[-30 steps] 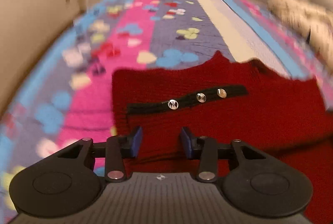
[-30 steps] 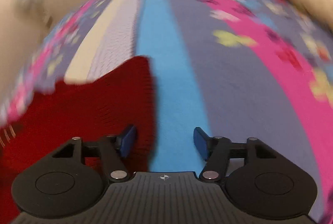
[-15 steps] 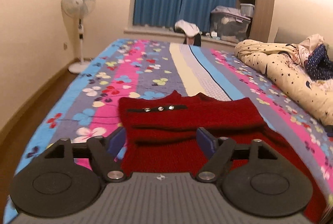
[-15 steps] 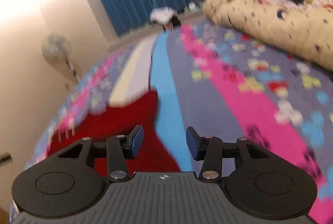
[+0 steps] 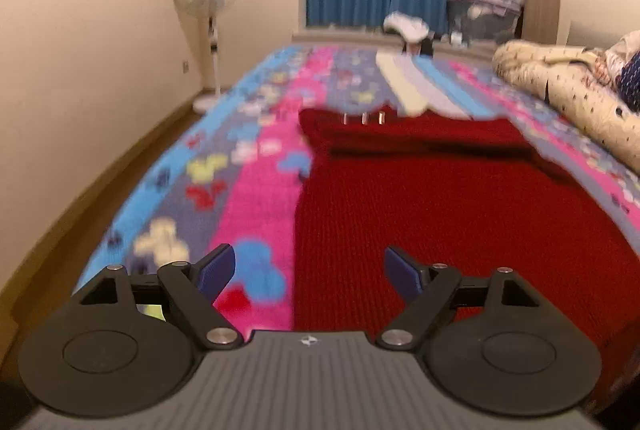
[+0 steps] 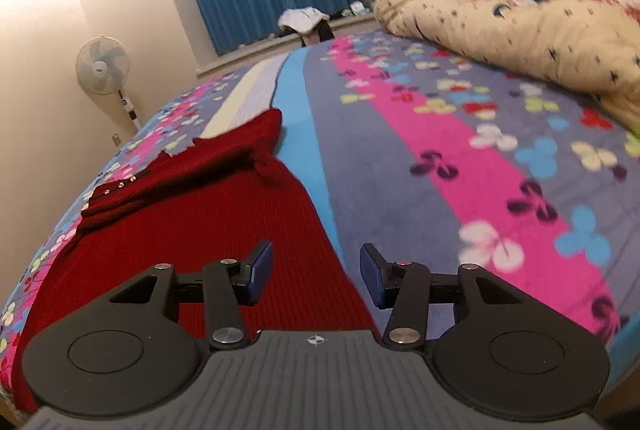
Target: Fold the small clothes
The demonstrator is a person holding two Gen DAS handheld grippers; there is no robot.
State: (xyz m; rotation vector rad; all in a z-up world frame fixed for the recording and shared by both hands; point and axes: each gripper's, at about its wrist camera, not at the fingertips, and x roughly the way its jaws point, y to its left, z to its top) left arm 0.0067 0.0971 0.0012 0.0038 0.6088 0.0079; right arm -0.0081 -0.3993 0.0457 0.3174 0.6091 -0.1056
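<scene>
Between folds: red sweater [image 5: 460, 206] flat on bed [image 6: 460, 158], top part folded over. Left hand-held gripper [image 5: 310, 270] just opened wide, right hand-held gripper [image 6: 316, 278] released, both empty over sweater's near hem. Next: grasp hem corners.

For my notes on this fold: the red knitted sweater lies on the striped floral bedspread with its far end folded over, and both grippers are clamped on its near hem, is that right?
Not quite: neither gripper is clamped. The left gripper and right gripper both stand open above the red sweater, nothing pinched, as each wrist view shows. It does lie on the bedspread, far end folded over.
</scene>
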